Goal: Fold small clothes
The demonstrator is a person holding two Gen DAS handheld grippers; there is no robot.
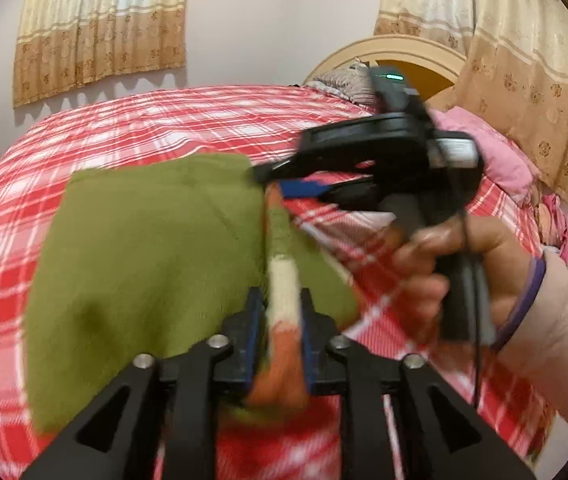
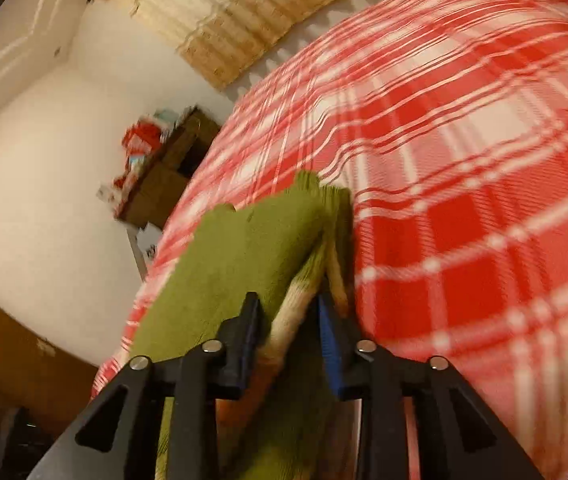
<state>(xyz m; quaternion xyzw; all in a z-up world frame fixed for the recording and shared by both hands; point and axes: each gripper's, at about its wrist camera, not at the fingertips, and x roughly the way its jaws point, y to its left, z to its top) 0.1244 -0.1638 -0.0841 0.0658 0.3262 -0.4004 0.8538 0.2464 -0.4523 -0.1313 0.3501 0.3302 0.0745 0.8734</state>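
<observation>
Over on the left, the green garment (image 1: 144,264) lies spread on the bed (image 1: 164,120) with its red-and-white plaid cover, well in from the far edge. The left gripper (image 1: 282,308) has its jaws a little apart, the garment's cream-and-orange band (image 1: 282,280) running between them, pads not clearly pressing. To the right, the right gripper (image 1: 284,184), held in a hand (image 1: 463,256), has jaws parted around the same folded edge (image 2: 303,276).

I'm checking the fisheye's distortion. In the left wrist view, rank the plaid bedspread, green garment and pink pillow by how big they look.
1. Plaid bedspread
2. Green garment, though nearness to the camera enlarges it
3. Pink pillow
</observation>
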